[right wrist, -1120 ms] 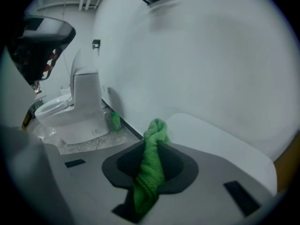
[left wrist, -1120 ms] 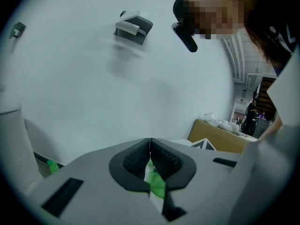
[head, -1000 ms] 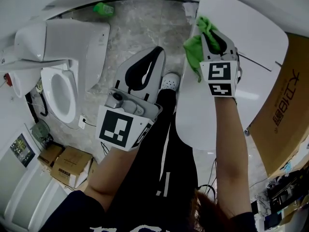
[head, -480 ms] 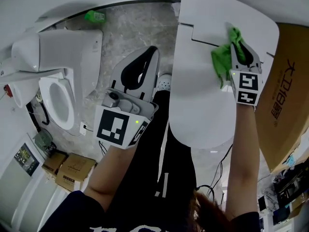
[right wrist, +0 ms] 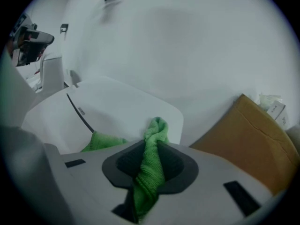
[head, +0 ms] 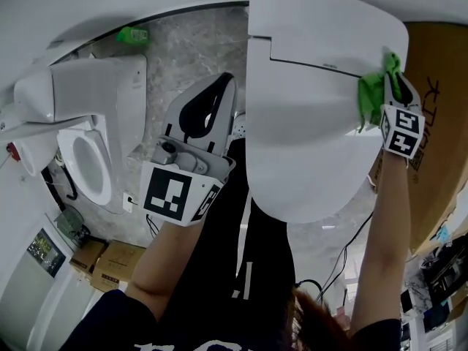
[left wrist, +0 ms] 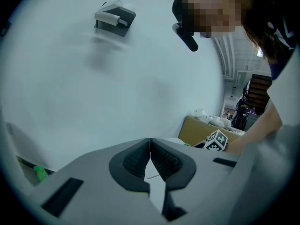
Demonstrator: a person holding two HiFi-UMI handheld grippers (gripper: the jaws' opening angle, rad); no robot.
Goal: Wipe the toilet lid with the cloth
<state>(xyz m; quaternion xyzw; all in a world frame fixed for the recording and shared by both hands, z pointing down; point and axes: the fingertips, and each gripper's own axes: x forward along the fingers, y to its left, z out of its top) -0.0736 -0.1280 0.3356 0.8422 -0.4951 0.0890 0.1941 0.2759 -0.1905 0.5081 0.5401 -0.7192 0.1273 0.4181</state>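
A white toilet lid (head: 307, 108) fills the upper middle of the head view, and it shows again as the toilet lid (right wrist: 117, 111) in the right gripper view. My right gripper (head: 395, 86) is shut on a green cloth (head: 371, 93), pressing it on the lid's right edge near the back. The cloth (right wrist: 150, 168) is pinched between the jaws and spreads onto the lid. My left gripper (head: 212, 112) hangs left of the lid, over the floor. Its jaws (left wrist: 149, 159) meet with nothing between them.
A second white toilet (head: 88, 137) with its seat open stands at the left. A brown cardboard box (head: 435, 123) lies right of the lid, beside my right gripper. Small cartons (head: 110, 258) sit at the lower left. A green object (head: 131, 34) lies on the marble floor at the back.
My right gripper has dragged the cloth across the lid from its left side to its right edge. The left gripper has barely moved.
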